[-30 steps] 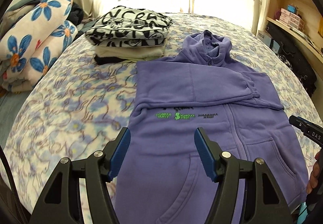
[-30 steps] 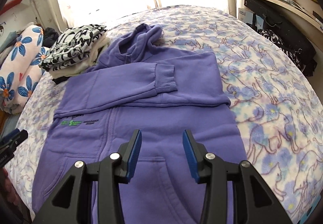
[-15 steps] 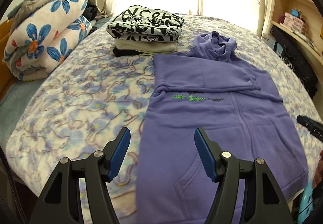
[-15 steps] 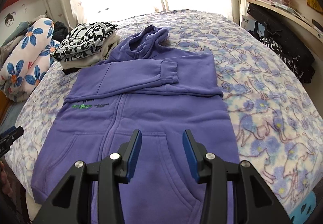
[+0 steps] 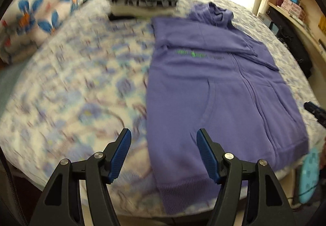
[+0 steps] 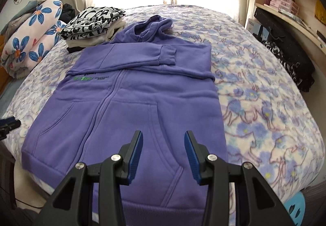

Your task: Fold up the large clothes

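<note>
Now both unclenched grippers (image 5: 163, 152) (image 6: 163, 152) seemingly hover nearer the hoodie's (image 6: 130, 108) hem.

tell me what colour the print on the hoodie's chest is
Green, on the purple hoodie; the print shows best in the right wrist view.

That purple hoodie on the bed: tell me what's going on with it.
A person is partway through folding the purple hoodie, working with a handheld claw in each hand. It lies face up on the patterned bedspread, both sleeves already folded across the chest. The left claw hangs open over the hem's left corner; the right claw hangs open above the hem near the pocket. Neither grips fabric yet. A stack of folded clothes sits beside the hood.
</note>
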